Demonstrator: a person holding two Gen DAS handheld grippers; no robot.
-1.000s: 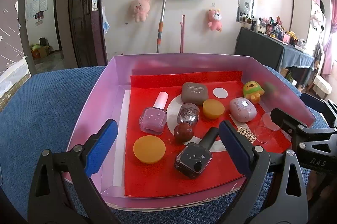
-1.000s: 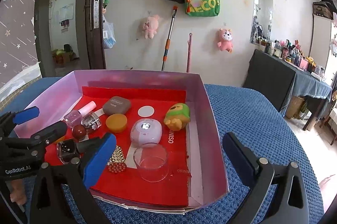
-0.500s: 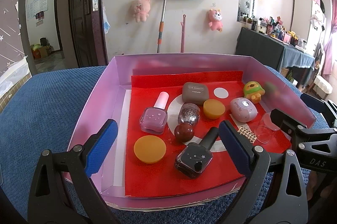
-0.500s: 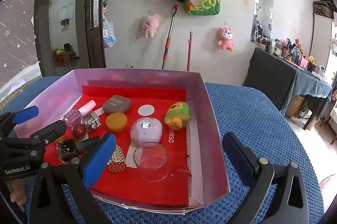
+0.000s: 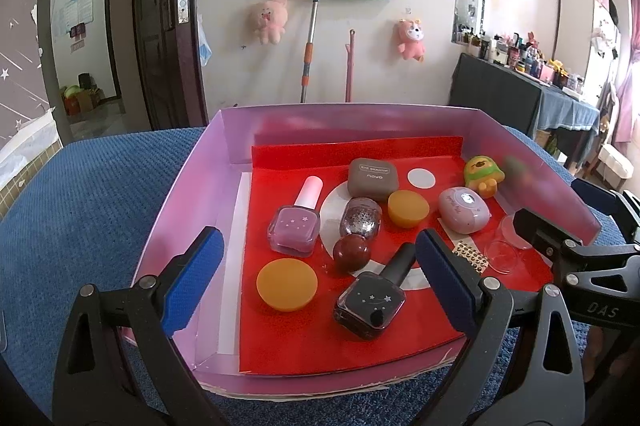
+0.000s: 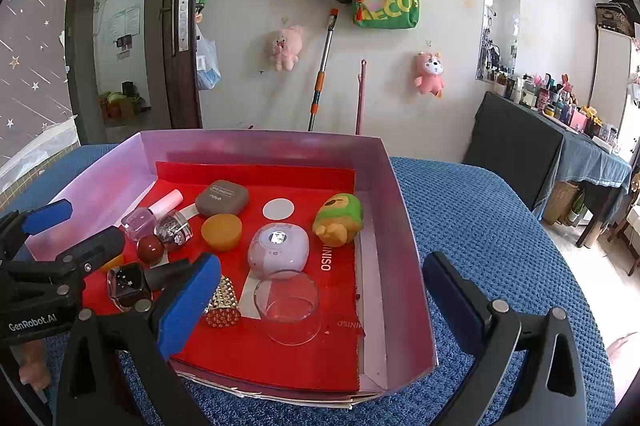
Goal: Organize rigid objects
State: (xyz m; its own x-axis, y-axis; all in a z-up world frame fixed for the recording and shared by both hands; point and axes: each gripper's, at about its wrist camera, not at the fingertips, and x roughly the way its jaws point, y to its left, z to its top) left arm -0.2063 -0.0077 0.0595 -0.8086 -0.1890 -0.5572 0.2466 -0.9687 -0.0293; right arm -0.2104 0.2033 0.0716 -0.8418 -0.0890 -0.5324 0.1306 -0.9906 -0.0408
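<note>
Nothing has shifted in the pink box (image 5: 192,185); our left gripper (image 5: 320,278) and right gripper (image 6: 320,298) stay released, empty; sorting hasn't begun.

Bright, even daylight in both views, entering from the window (image 5: 628,93) at the far right edge, blown out to near white there. Soft, short shadows under items on the red liner (image 5: 408,338). Mild sheen on the pink box wall (image 5: 192,193) and a glint on the clear glass cup (image 6: 287,308). Strong fisheye bending of the door frame (image 6: 80,65) and dark vignetting at the corners. Sharp focus in the centre, slight softness toward the rims.
</note>
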